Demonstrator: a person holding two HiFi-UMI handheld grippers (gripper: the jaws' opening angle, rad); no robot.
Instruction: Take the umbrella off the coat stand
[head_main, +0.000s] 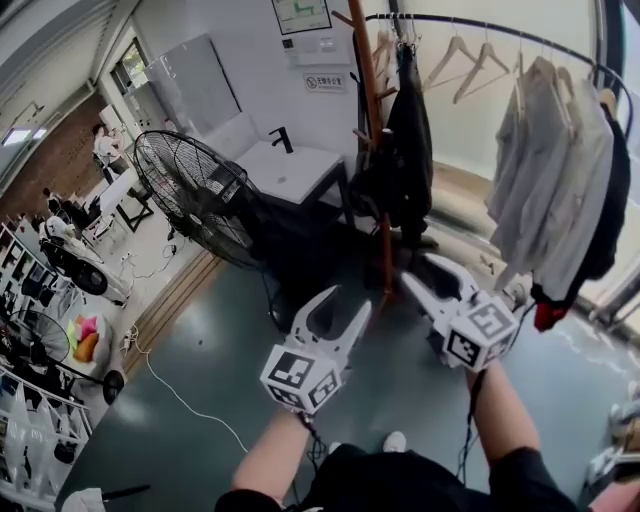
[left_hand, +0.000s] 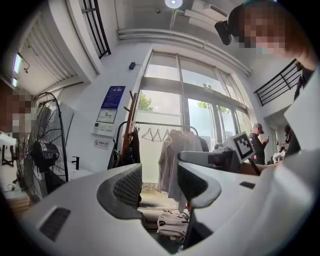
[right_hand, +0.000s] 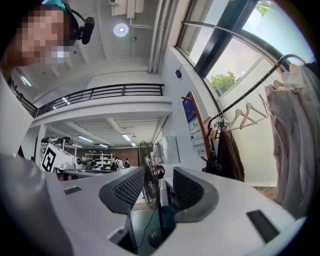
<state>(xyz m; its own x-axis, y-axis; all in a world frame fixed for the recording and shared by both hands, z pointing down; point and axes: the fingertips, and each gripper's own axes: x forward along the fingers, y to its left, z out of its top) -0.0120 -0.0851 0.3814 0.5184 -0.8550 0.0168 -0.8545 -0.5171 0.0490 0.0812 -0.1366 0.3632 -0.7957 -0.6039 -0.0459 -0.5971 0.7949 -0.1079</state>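
White plastic jaws on both tools stand apart with nothing in them. The left gripper (head_main: 348, 300) is held out low over the grey-green floor (head_main: 200, 370), its two ribbed pads well separated; its own view shows only the far-off room in the gap, with a pale bag (left_hand: 172, 223) lying on the floor under the clothes. The right gripper (head_main: 420, 270) is just beside it and a little further forward, jaws likewise parted about halfway and empty; through its gap you see the big black floor fan (head_main: 195, 190) well away across the room. Neither tool touches anything. Ahead of them rises the reddish wooden coat stand (head_main: 372, 90), its pole coming down to the floor just beyond the right gripper's tips. A dark coat (head_main: 408, 130) hangs on the right side of the pole. On the left side of the pole hangs a dark slim bundle that looks to be the umbrella (head_main: 365, 175), though it is too dark against the coat to make out its outline surely; it is on the stand and clear of both grippers. To the right runs a curved black clothes rail (head_main: 470, 30) with bare hangers and pale shirts (head_main: 555, 170).
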